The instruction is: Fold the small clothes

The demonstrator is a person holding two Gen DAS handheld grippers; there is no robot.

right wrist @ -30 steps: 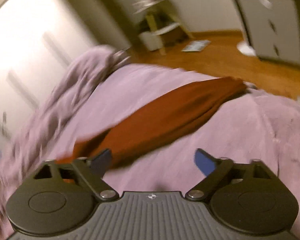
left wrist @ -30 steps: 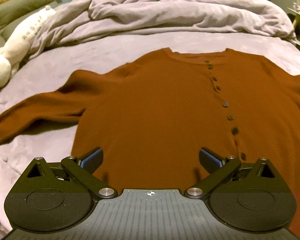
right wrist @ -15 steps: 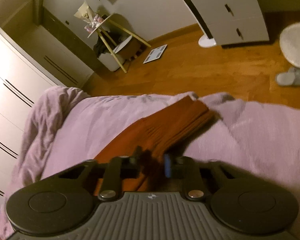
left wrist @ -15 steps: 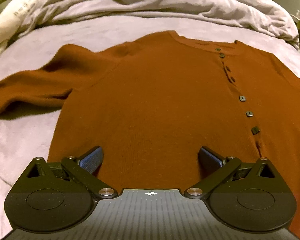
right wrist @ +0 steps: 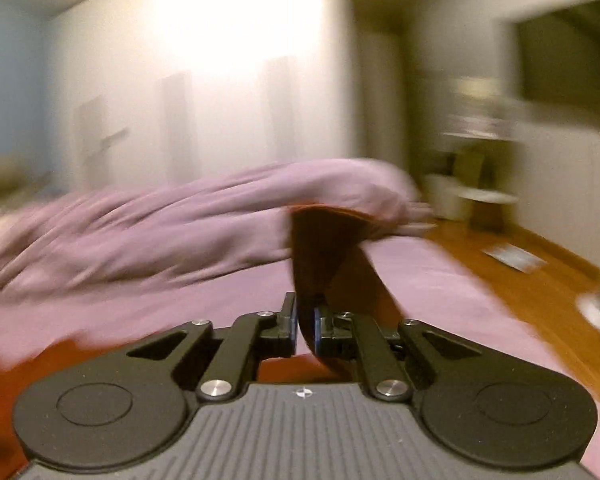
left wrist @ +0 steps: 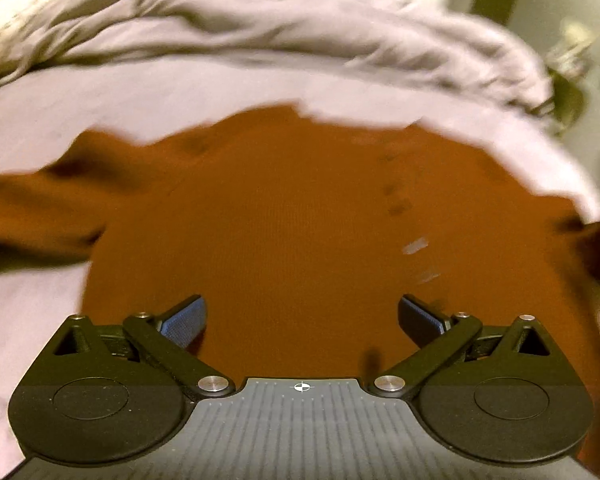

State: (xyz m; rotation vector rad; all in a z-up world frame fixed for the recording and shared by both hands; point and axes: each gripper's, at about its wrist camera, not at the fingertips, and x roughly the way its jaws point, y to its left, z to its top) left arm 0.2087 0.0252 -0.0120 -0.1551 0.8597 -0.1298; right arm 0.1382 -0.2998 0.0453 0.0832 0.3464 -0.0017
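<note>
Two grippers show, both views smeared. Your left gripper (left wrist: 300,318) hangs with jaws wide apart, nothing between them, over the rust-brown buttoned knit cardigan (left wrist: 292,232) spread on the lilac bed sheet (left wrist: 32,308); its buttons are mere streaks. Your right gripper (right wrist: 306,324), jaws having just eased slightly, pinches a lifted cardigan sleeve (right wrist: 320,248), far end hidden against the rumpled lilac duvet (right wrist: 160,224).
</note>
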